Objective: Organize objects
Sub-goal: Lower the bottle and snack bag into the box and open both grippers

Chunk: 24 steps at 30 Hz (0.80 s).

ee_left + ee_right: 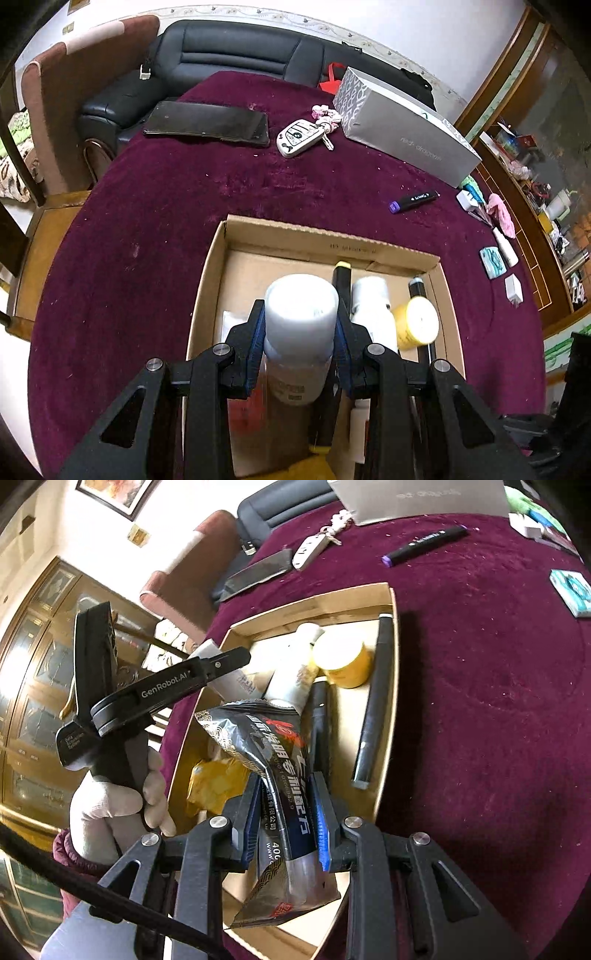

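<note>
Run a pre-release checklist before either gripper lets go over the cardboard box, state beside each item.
1. left gripper clamped on the white bottle: ok.
2. right gripper clamped on the dark foil packet: ok.
3. Both loads over the cardboard box: ok.
4. Bare box floor under the bottle: cannot tell; the white tube and yellow jar lie close.
5. Room under the packet: not ok; a yellow pouch and black pen lie there.

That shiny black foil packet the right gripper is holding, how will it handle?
The shiny black foil packet probably flexes: it creases and bends between the fingers. Its glossy film may slip. It likely weighs little, since it juts out unsupported.
</note>
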Motion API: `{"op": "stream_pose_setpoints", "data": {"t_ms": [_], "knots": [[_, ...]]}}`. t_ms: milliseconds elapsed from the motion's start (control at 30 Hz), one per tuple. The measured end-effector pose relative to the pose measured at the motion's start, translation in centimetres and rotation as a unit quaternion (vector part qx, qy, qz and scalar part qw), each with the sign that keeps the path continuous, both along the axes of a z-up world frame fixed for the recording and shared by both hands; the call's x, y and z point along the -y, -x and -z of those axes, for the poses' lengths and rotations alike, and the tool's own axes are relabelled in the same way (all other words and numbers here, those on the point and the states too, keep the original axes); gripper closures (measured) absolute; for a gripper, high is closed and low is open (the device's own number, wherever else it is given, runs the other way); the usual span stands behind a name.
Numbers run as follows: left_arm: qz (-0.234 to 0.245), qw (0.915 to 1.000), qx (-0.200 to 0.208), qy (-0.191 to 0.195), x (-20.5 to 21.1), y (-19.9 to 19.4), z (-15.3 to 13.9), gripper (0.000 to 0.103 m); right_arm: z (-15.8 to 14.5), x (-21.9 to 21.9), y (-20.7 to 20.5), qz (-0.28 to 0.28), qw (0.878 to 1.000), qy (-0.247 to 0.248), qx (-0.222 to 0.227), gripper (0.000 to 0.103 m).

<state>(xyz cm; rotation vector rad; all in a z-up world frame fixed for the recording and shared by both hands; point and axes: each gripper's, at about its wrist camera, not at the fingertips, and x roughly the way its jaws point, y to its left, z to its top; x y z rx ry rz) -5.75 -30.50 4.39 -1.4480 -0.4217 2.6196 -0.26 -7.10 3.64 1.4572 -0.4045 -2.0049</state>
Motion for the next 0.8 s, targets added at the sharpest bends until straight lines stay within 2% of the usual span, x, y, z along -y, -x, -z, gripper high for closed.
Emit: {"op": "stream_pose_setpoints", "data": {"t_ms": [100,267,300,433,500,567,633,800], "knots": [[-0.011,0.9997,-0.001,-0.024,0.6,0.2,0.0,0.074,0.2,0.0,0.3,0.007,1.0,-0.008,-0.001,0.08],[-0.02,0.9931,-0.004,-0.116,2.2,-0.8,-0.3,0.07,0.2,0.7,0.2,0.009,0.999,-0.031,-0.016,0.08],[-0.022,0.9922,-0.007,-0.122,2.4,-1.1,-0.6,0.068,0.1,0.9,0.1,0.008,0.999,-0.036,-0.021,0.079],[-0.029,0.9873,-0.026,-0.154,3.4,-3.3,-2.1,0.05,-0.1,1.7,-0.9,0.008,0.996,-0.074,-0.045,0.077],[-0.029,0.9855,-0.036,-0.163,3.6,-4.5,-2.8,0.05,-0.1,1.7,-1.3,0.017,0.995,-0.087,-0.053,0.076],[-0.032,0.9831,-0.045,-0.175,3.9,-5.7,-3.4,0.049,-0.2,1.5,-1.4,0.027,0.994,-0.089,-0.06,0.07],[-0.035,0.9808,-0.051,-0.185,4.0,-6.9,-3.7,0.043,-0.4,1.2,-1.2,0.035,0.993,-0.089,-0.067,0.064],[-0.046,0.9749,-0.055,-0.211,4.4,-9.6,-4.2,0.042,-2.3,-0.1,-1.7,0.047,0.992,-0.071,-0.094,0.063]]}}
